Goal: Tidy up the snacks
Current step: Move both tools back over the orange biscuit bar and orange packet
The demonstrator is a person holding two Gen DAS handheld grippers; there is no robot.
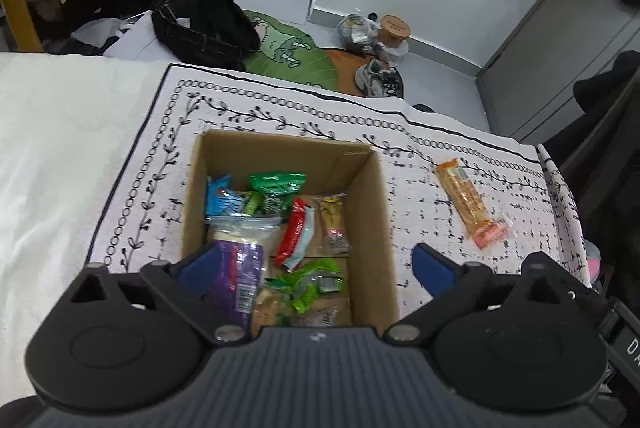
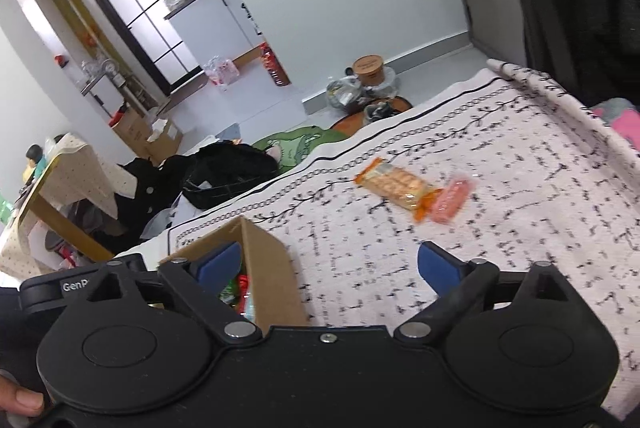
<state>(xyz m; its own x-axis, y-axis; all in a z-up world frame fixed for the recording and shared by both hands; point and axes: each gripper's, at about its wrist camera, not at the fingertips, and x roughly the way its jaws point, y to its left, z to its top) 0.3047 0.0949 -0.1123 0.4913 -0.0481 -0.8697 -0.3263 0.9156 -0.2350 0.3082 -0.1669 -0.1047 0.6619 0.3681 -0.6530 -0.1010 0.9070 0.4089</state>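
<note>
Only left view: box (image 1: 372,212) contents | both hand-held grippers (image 1: 316,264) (image 2: 328,264) spread, empty | cracker pack (image 2: 396,186) outside

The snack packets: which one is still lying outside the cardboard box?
The orange biscuit packet, lying alone on the patterned cloth right of the cardboard box; every other packet sits inside the box.

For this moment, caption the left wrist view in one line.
Open left gripper above the brown cardboard box of wrapped snacks; an orange cracker packet lies outside.
</note>
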